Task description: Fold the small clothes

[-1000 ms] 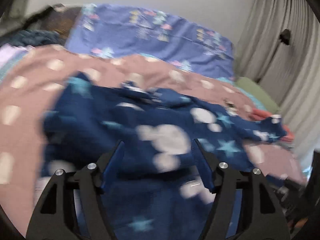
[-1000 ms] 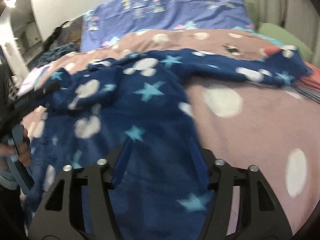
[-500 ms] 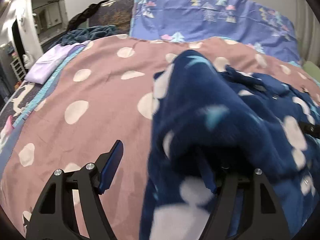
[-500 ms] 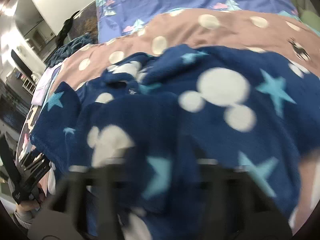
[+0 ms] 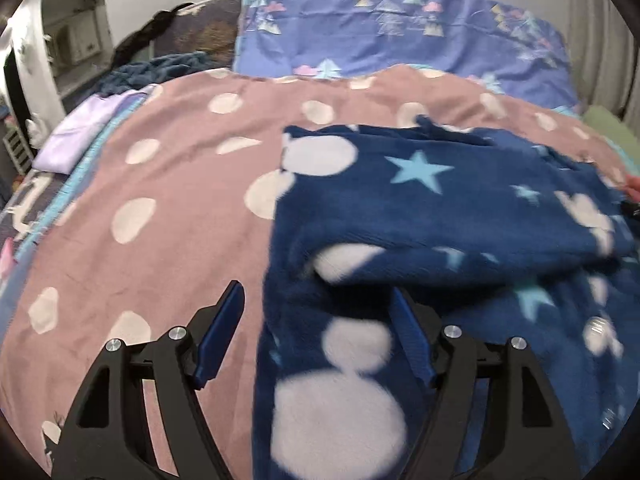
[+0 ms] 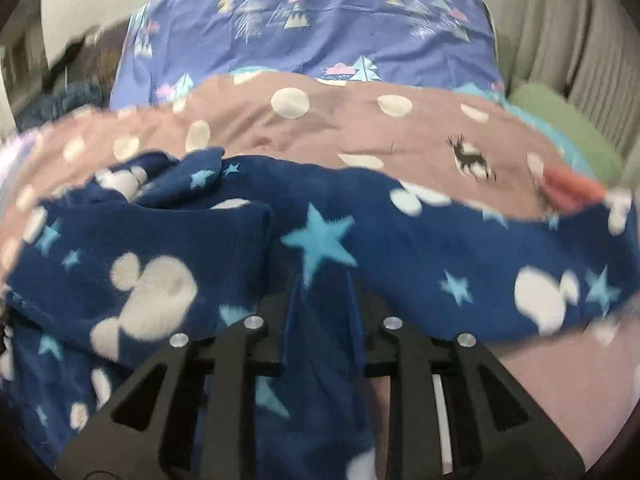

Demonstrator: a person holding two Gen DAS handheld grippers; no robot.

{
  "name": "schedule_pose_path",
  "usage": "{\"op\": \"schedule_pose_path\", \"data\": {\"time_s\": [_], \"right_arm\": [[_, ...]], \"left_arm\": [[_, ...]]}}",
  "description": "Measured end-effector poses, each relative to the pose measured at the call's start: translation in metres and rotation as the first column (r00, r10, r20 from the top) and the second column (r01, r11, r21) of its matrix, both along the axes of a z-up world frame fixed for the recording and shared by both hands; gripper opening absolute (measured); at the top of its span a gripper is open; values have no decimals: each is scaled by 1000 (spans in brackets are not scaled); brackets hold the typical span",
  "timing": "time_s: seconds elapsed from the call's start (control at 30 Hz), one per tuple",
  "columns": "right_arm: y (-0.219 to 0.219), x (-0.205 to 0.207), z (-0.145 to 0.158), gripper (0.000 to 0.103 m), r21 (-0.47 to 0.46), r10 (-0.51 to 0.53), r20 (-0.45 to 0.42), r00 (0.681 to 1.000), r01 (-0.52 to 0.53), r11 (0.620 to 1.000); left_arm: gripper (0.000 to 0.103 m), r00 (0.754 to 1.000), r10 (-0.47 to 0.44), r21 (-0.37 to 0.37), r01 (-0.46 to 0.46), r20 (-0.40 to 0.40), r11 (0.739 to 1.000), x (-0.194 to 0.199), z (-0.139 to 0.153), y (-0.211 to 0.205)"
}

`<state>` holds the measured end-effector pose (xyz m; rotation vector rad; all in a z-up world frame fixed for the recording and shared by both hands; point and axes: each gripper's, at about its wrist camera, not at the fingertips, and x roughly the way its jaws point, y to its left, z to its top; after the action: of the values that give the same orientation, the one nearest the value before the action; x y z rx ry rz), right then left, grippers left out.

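Note:
A navy fleece garment (image 5: 432, 200) with white mouse-head shapes and pale blue stars lies on the pink dotted blanket (image 5: 168, 208). One part of it is folded over onto the rest. My left gripper (image 5: 316, 320) is open low over the garment's left edge, which runs between its fingers; no pad presses on cloth. In the right wrist view the garment (image 6: 400, 248) stretches across the bed, with a sleeve reaching right. My right gripper (image 6: 322, 304) stands narrow and its jaws are opening, with navy fleece lying between them.
A blue tree-print pillow (image 5: 392, 28) lies at the head of the bed. A lilac folded cloth (image 5: 84, 136) and dark clothes (image 5: 160, 70) sit at the far left. An orange item (image 6: 572, 188) and a green cushion (image 6: 560, 120) are at the right, with curtains behind.
A flap of the garment was lifted and laid over the rest. The right jaws closed from wide to narrow. The left view swung left and down to the garment's left edge.

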<state>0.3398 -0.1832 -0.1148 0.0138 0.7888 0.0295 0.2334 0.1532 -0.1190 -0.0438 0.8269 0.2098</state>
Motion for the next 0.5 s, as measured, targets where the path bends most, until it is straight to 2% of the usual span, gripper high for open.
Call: {"op": "schedule_pose_path", "data": {"time_s": [0.07, 0.13, 0.2, 0.27, 0.33, 0.37, 0.4, 0.43, 0.5], "right_arm": [[-11, -15, 6, 19, 104, 24, 28, 999, -27, 994], [-6, -26, 13, 18, 206, 99, 58, 993, -109, 973], [8, -31, 15, 18, 260, 182, 53, 982, -189, 947], [22, -25, 4, 18, 258, 210, -7, 978, -202, 945], [30, -12, -28, 17, 222, 180, -118, 976, -151, 963], [31, -10, -39, 17, 222, 177, -116, 977, -148, 964], [30, -13, -43, 17, 230, 183, -56, 981, -166, 959], [30, -16, -42, 17, 232, 181, -51, 982, -165, 959], [34, -18, -40, 17, 206, 184, -52, 982, -170, 964]], "left_arm": [[71, 999, -15, -35, 16, 38, 999, -10, 11, 1], [62, 995, -38, -91, 47, 97, 995, -14, 28, -3], [61, 988, -66, -104, 81, 138, 991, -8, 39, -16], [61, 984, -108, -83, 121, 142, 989, 5, 36, -35], [61, 985, -136, -94, 146, 103, 985, 23, 17, -51], [61, 990, -134, -99, 138, 40, 986, 36, -7, -58], [65, 991, -130, -84, 130, 3, 988, 42, -21, -62], [65, 991, -132, -58, 132, -13, 990, 44, -29, -66], [66, 992, -128, -26, 128, -2, 991, 42, -23, -72]]}}
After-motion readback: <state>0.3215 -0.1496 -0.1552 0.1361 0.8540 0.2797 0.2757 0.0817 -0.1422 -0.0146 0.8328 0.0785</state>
